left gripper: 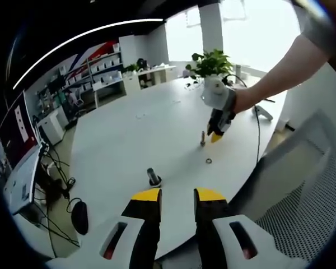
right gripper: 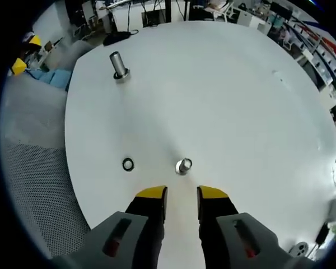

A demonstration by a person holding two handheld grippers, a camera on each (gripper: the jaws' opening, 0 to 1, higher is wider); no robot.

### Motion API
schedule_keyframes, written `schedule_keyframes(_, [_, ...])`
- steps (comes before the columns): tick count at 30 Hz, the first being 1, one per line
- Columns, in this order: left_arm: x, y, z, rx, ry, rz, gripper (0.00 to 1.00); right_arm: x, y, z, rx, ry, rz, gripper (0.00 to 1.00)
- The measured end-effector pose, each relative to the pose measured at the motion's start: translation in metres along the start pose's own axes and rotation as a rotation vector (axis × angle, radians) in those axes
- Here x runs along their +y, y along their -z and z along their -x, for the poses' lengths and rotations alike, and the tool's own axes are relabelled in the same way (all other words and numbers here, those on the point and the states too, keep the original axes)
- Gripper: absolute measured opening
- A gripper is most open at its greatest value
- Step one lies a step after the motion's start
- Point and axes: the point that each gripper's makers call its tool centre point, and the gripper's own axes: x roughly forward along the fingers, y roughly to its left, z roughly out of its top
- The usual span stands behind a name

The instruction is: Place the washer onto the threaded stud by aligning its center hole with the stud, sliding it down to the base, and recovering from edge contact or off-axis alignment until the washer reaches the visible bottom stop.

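Observation:
On the round white table (left gripper: pixel 129 129) stands a small threaded stud (left gripper: pixel 203 137), upright, with a small washer (left gripper: pixel 208 161) lying flat just in front of it. A person's hand holds my right gripper (left gripper: pixel 215 136) right beside the stud's top. In the right gripper view the stud (right gripper: pixel 183 166) appears end-on just ahead of my right gripper (right gripper: pixel 182 195), whose yellow-tipped jaws stand open and hold nothing. The washer (right gripper: pixel 128 164) lies to the stud's left on the table (right gripper: pixel 241 112). My left gripper (left gripper: pixel 178 196) hangs open near the table's edge.
A taller dark post (left gripper: pixel 153 177) (right gripper: pixel 119 66) on a round base stands near my left gripper. A potted plant (left gripper: pixel 213 64) sits at the table's far side. A white mesh chair (left gripper: pixel 302 185) (right gripper: pixel 33 185) stands by the table's edge. A cable (left gripper: pixel 258 134) trails from the right gripper.

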Motion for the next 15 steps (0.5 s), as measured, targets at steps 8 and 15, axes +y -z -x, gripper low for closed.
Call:
schedule_keyframes(8, [0.002, 0.0, 0.001, -0.01, -0.01, 0.007, 0.21, 0.007, 0.001, 0.002, 0.004, -0.005, -0.004, 0.24])
schedule_keyframes(15, [0.003, -0.002, 0.003, -0.021, -0.019, 0.016, 0.21, 0.017, -0.001, 0.0, 0.008, -0.013, 0.003, 0.24])
